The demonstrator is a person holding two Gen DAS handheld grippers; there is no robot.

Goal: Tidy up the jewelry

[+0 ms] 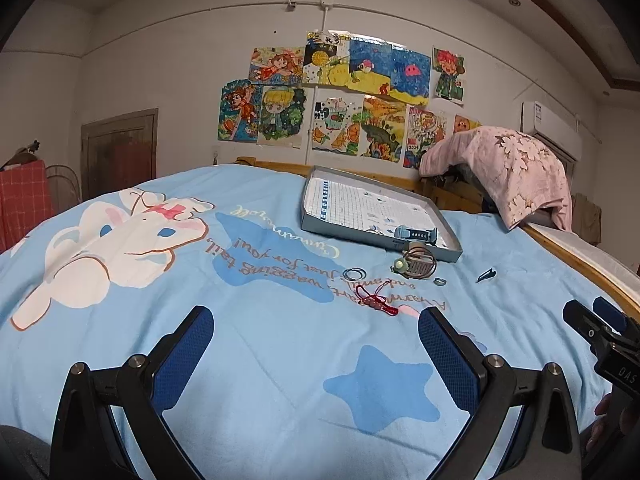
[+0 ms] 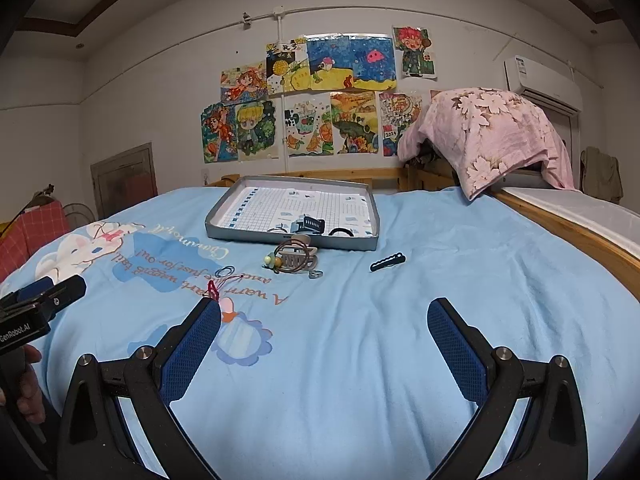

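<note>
Both grippers, left (image 1: 316, 334) and right (image 2: 324, 326), hover with jaws released over a bed (image 2: 400, 360) where a light, limp red knotted cord (image 1: 374, 302) likely needs pinching at its knot.

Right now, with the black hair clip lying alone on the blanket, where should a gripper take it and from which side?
Grip the black hair clip across its narrow width near mid-length, coming from above. It lies flat and long, apart from the other pieces, so the fingers can straddle it; the right gripper, open, looks better placed.

The tray (image 2: 224, 222) wall hides part of the black rings (image 2: 341, 232) inside.
</note>
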